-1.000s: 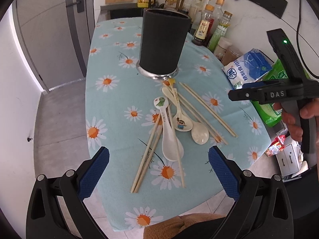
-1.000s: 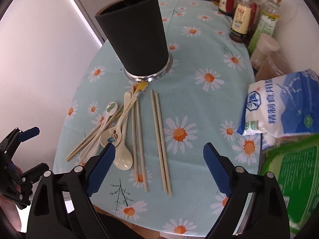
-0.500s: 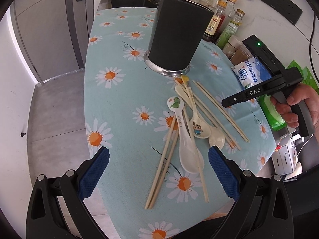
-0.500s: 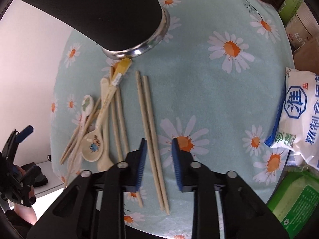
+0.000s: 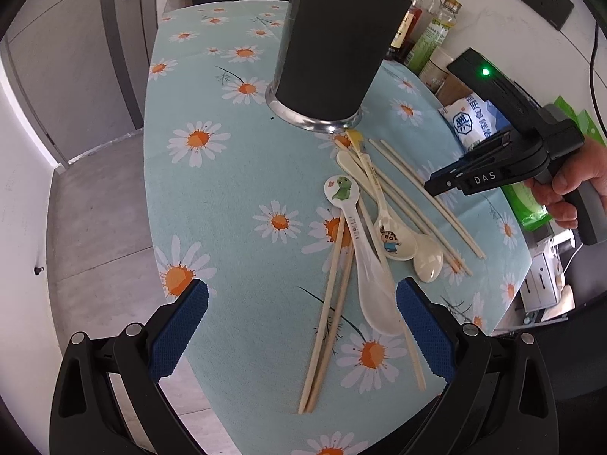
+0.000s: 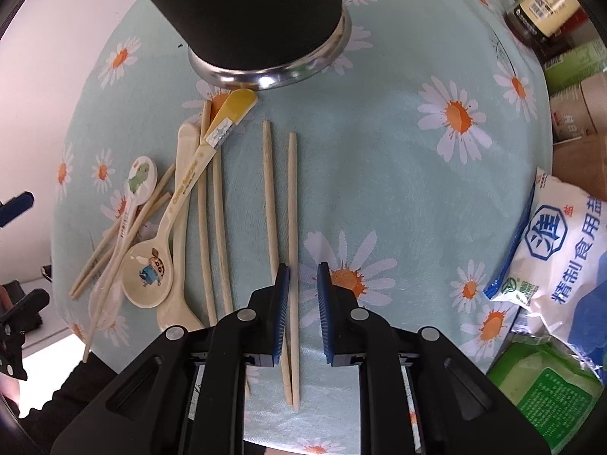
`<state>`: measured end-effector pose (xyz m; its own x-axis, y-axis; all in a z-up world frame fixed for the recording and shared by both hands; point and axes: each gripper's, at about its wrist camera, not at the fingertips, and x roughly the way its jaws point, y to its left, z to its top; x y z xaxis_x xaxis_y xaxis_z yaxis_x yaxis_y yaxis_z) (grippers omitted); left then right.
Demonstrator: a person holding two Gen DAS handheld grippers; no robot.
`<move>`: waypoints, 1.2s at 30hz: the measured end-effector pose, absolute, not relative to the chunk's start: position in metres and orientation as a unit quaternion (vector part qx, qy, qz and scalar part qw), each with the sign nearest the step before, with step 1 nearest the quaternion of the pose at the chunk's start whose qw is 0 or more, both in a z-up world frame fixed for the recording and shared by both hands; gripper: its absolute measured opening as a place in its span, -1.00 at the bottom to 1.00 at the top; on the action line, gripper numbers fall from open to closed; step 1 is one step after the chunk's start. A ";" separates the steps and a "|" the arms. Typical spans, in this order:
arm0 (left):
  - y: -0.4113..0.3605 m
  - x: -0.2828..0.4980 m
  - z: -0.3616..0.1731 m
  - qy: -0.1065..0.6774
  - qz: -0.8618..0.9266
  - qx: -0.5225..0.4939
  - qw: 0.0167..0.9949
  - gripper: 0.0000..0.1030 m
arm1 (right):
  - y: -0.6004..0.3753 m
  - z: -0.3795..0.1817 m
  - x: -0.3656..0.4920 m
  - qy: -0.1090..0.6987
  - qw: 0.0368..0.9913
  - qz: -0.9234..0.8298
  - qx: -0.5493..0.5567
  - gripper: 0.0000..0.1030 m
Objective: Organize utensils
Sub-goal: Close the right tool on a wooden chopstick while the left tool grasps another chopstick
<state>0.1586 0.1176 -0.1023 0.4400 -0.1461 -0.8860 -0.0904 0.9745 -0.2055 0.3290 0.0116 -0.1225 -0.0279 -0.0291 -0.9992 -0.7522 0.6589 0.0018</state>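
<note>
Jaws of the right gripper, spread wide a second ago, are now drawn nearly together, with a narrow gap left between the blue pads. One chopstick of the right-hand chopstick pair runs into that gap; whether the pads press on it cannot be told, and the pair is still seen lying flat on the daisy tablecloth. The right gripper has been tipped from a slanted view along the table to one looking almost straight down, and it has been brought lower over the pair. The left gripper has been carried slightly lower and nearer the pile, its jaws kept wide apart with nothing between them.

The remaining utensils are gathered left of the pair: the cartoon spoon, a plain cream spoon, a green-dinosaur spoon, and more chopsticks crossing under them. The black utensil holder is stood upright just beyond the tips.

Bare cloth is left to the right of the pair, as far as the salt bag near the table's right edge. The near ends of the pair are found close to the front edge. Bottles are lined along the wall beyond the holder.
</note>
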 end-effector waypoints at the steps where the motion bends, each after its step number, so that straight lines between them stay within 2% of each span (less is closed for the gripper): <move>1: 0.118 0.160 -0.103 0.530 -0.019 -0.108 0.841 0.87 | 0.024 -0.130 0.318 0.655 0.632 0.283 -0.304 -0.67; 4: 0.116 0.164 -0.105 0.535 -0.032 -0.100 0.838 0.87 | 0.036 -0.134 0.313 0.659 0.626 0.278 -0.309 -0.80; 8: 0.112 0.170 -0.106 0.541 -0.062 -0.105 0.832 0.87 | 0.046 -0.135 0.313 0.668 0.621 0.272 -0.306 -0.81; 9: 0.112 0.171 -0.106 0.542 -0.068 -0.110 0.830 0.87 | 0.047 -0.134 0.313 0.667 0.624 0.269 -0.308 -0.90; 16: 0.104 0.182 -0.108 0.556 -0.107 -0.127 0.814 0.84 | 0.047 -0.134 0.325 0.671 0.622 0.274 -0.296 -0.90; 17: 0.102 0.185 -0.110 0.563 -0.109 -0.129 0.809 0.75 | 0.048 -0.134 0.326 0.672 0.622 0.275 -0.292 -0.90; 21: 0.098 0.194 -0.117 0.583 -0.117 -0.141 0.792 0.65 | 0.031 -0.132 0.336 0.679 0.622 0.286 -0.267 -0.90; 23: 0.097 0.197 -0.119 0.592 -0.121 -0.152 0.782 0.43 | 0.021 -0.134 0.342 0.681 0.624 0.289 -0.251 -0.90; 24: 0.096 0.199 -0.119 0.593 -0.122 -0.157 0.780 0.41 | 0.018 -0.135 0.344 0.682 0.624 0.291 -0.247 -0.90; 30: 0.085 0.209 -0.117 0.606 -0.120 -0.161 0.770 -0.05 | -0.006 -0.135 0.354 0.683 0.619 0.314 -0.225 -0.90; 33: 0.076 0.212 -0.120 0.619 -0.117 -0.156 0.761 -0.16 | -0.025 -0.134 0.359 0.680 0.620 0.329 -0.212 -0.90; 36: 0.069 0.216 -0.126 0.638 -0.104 -0.145 0.749 -0.43 | -0.032 -0.129 0.362 0.677 0.621 0.339 -0.203 -0.90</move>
<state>0.2160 0.0691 -0.1259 0.1649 -0.3412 -0.9254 -0.0281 0.9363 -0.3502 0.3623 -0.0325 -0.1294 -0.1476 0.1464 -0.9782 -0.6959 0.6874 0.2079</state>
